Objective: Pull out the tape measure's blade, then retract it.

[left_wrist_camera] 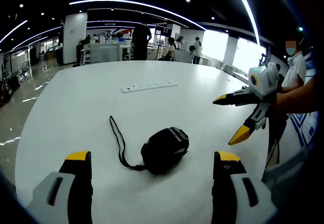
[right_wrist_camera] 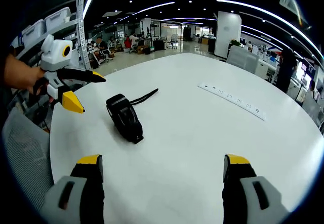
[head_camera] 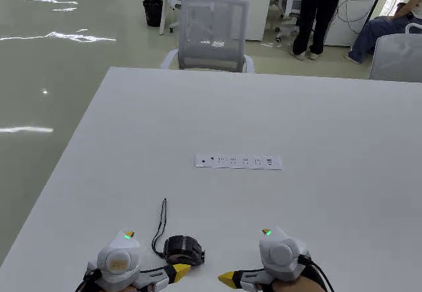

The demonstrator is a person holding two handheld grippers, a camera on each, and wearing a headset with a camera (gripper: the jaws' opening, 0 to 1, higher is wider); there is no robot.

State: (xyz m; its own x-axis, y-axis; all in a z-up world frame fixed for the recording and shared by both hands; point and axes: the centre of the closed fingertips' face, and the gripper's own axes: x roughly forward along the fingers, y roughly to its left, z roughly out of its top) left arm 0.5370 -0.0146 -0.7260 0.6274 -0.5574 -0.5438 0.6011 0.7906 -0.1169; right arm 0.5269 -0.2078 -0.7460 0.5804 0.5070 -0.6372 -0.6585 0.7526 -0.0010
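Observation:
A black tape measure with a thin black wrist cord lies on the white table near its front edge, blade not drawn out. My left gripper is open just left of it, yellow tips pointing at the case without touching. My right gripper is open a short way to the right, with nothing between its fingers. In the right gripper view the left gripper enters from the left, and in the left gripper view the right gripper enters from the right.
A white power strip is set flat in the middle of the table. A grey mesh chair stands at the far edge, another at the far right. People and desks are beyond. The table's left edge runs diagonally beside my left gripper.

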